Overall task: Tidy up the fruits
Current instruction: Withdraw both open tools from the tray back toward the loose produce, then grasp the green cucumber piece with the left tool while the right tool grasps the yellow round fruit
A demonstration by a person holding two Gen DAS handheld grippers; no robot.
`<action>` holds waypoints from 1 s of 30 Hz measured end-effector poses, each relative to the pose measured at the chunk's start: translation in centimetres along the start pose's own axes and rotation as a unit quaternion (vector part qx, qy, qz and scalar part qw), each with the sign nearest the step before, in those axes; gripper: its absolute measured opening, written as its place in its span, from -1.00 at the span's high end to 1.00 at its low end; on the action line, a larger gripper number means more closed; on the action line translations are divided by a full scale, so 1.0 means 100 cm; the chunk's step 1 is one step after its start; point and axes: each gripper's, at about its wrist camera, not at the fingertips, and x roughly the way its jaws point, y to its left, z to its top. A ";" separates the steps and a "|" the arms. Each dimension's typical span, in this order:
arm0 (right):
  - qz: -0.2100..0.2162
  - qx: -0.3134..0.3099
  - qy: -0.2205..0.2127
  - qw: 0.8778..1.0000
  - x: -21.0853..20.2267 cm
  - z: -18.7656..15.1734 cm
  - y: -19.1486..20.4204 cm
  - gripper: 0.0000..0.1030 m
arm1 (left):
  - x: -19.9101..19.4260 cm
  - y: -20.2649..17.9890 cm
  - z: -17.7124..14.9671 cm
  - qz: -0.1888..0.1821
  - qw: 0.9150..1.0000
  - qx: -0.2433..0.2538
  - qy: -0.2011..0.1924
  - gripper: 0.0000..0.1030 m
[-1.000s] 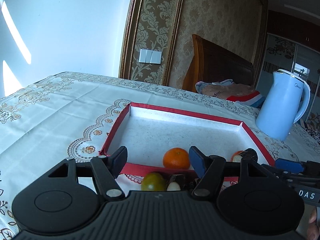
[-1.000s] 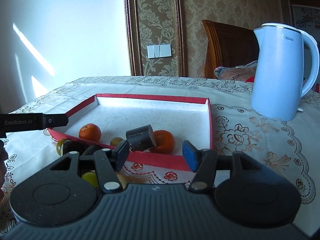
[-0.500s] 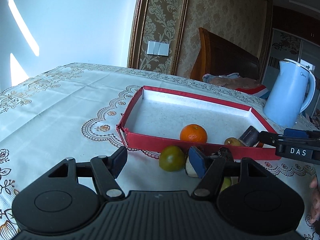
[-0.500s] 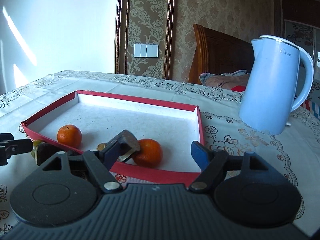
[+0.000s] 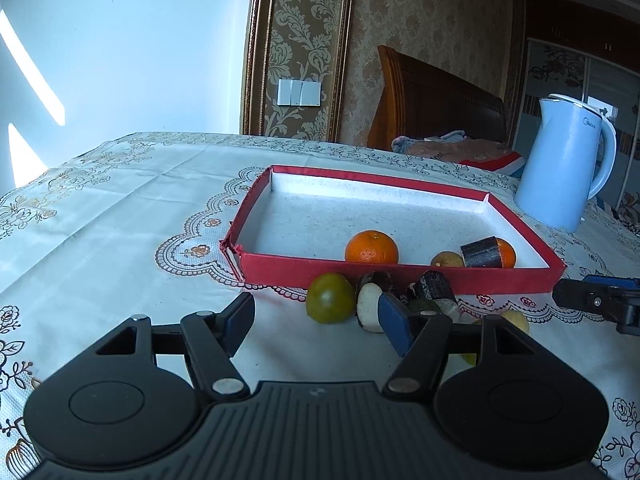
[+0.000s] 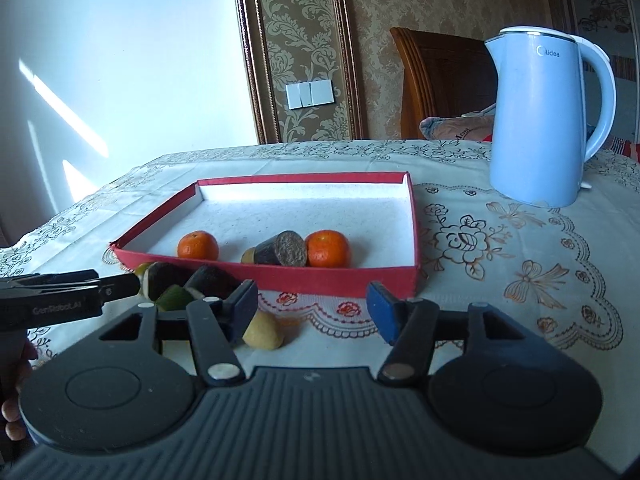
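A shallow red-rimmed tray (image 5: 400, 270) (image 6: 340, 280) lies on the tablecloth. Inside it are two oranges (image 5: 372, 247) (image 6: 328, 249), a dark cut cylinder (image 5: 482, 253) (image 6: 282, 249) and a small yellowish fruit (image 5: 447, 259). Outside the tray's near wall lie a green tomato-like fruit (image 5: 331, 298), dark cut pieces (image 5: 432, 285) (image 6: 212, 278), a green piece (image 6: 174, 298) and a yellow fruit (image 6: 263, 331). My left gripper (image 5: 316, 320) is open and empty just short of the green fruit. My right gripper (image 6: 312, 308) is open and empty, with the yellow fruit by its left finger.
A light blue electric kettle (image 5: 568, 164) (image 6: 540, 120) stands right of the tray. A wooden headboard and bedding lie beyond the table's far edge. The other gripper's tip shows at each view's side (image 5: 596, 300) (image 6: 60, 296).
Both grippers have pulled back and away from the tray. The dark cylinder that was at the right gripper's fingers now lies in the tray beside an orange.
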 end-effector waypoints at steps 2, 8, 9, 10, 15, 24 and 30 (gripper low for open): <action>0.005 -0.011 0.009 1.000 -0.002 -0.006 0.006 -0.14 | 0.000 -0.004 -0.001 -0.007 1.000 0.014 0.005 -0.32; 0.008 -0.033 0.030 0.999 0.003 -0.016 0.014 0.18 | -0.001 -0.006 -0.002 -0.013 1.000 0.021 0.010 -0.32; 0.011 -0.035 0.034 0.999 0.004 -0.017 0.015 0.18 | -0.001 -0.005 -0.003 -0.014 1.000 0.017 0.010 -0.32; 0.018 -0.037 0.037 0.998 0.004 -0.018 0.015 0.18 | 0.000 -0.004 -0.002 -0.016 1.000 0.014 0.011 -0.32; 0.020 -0.053 0.045 0.997 0.010 -0.016 0.022 0.18 | 0.002 -0.003 -0.002 -0.018 1.000 0.012 0.017 -0.39; 0.012 -0.076 0.067 0.995 0.034 -0.004 0.030 0.18 | 0.003 -0.005 -0.003 -0.020 0.999 0.019 0.022 -0.39; 0.015 -0.083 0.087 0.993 0.047 -0.004 0.033 0.40 | 0.006 -0.007 -0.004 -0.013 0.999 0.023 0.031 -0.39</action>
